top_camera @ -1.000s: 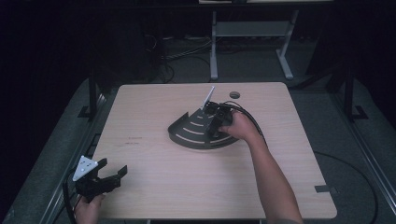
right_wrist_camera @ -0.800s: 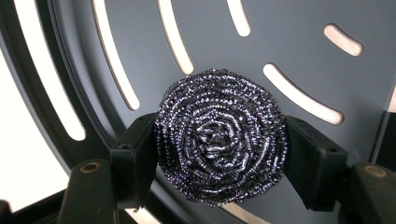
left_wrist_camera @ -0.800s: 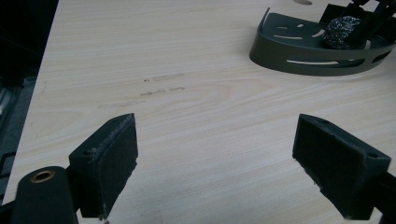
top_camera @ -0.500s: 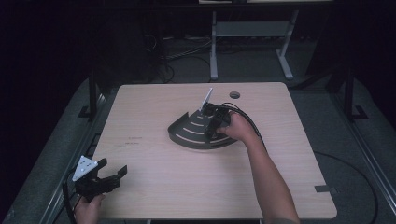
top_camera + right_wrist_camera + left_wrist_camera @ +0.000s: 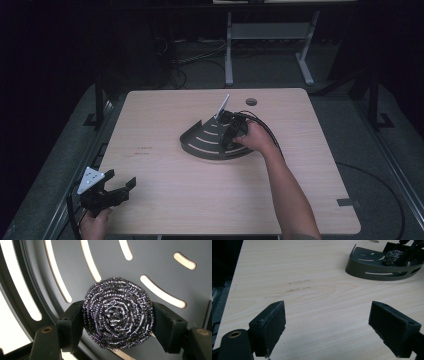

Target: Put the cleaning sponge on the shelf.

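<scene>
Right hand-held gripper (image 5: 117, 322) is reaching down into the dark grey, fan-shaped slotted metal rack (image 5: 202, 142) lying mid-bench; its jaws have just been easing apart, yet the pads are pressing both sides of the round, coiled steel-wool scouring pad (image 5: 117, 312), which is sitting on the rack's slotted floor. Left hand-held gripper (image 5: 107, 192) is hovering released, jaws wide apart, over the near left corner of the pale wooden bench (image 5: 165, 190), well apart from the rack.
</scene>
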The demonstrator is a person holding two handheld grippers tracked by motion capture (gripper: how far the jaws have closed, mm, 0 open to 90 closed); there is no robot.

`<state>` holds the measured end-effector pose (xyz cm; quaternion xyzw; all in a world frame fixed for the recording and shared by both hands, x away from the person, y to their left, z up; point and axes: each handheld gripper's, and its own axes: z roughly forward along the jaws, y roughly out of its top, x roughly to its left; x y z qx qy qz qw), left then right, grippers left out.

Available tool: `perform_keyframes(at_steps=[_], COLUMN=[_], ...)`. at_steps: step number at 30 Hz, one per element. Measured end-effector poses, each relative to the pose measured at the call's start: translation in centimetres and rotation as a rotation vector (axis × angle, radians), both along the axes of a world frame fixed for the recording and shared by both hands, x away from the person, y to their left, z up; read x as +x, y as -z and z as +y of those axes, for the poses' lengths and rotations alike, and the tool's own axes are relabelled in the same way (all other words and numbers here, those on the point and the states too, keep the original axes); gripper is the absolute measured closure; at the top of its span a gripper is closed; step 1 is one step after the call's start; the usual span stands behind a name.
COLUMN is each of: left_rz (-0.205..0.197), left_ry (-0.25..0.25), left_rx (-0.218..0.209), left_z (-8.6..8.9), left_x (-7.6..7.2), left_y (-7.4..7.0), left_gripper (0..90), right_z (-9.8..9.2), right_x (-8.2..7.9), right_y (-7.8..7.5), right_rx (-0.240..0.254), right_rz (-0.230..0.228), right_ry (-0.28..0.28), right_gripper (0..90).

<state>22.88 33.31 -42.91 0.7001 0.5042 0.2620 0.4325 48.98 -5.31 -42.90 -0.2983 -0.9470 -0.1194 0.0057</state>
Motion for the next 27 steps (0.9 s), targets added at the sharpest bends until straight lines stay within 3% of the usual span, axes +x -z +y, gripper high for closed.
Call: perform_keyframes(at_steps=[7, 27], left_rz=[0.000, -0.001], left_ry=[0.006, 0.009], left_rx=[0.006, 0.006], left_z=[-0.1, -0.3], left_x=[0.0, -0.1], left_y=[0.0, 0.0], left_gripper=[13.3, 13.3], right_z=[-0.5, -1.4], right_x=[-0.1, -1.5], right_y=[-0.1, -3.2], right_rx=[0.012, 0.061], right_rz=[0.001, -0.054], right_ry=[0.016, 0.004], right_gripper=[20.2, 17.7])
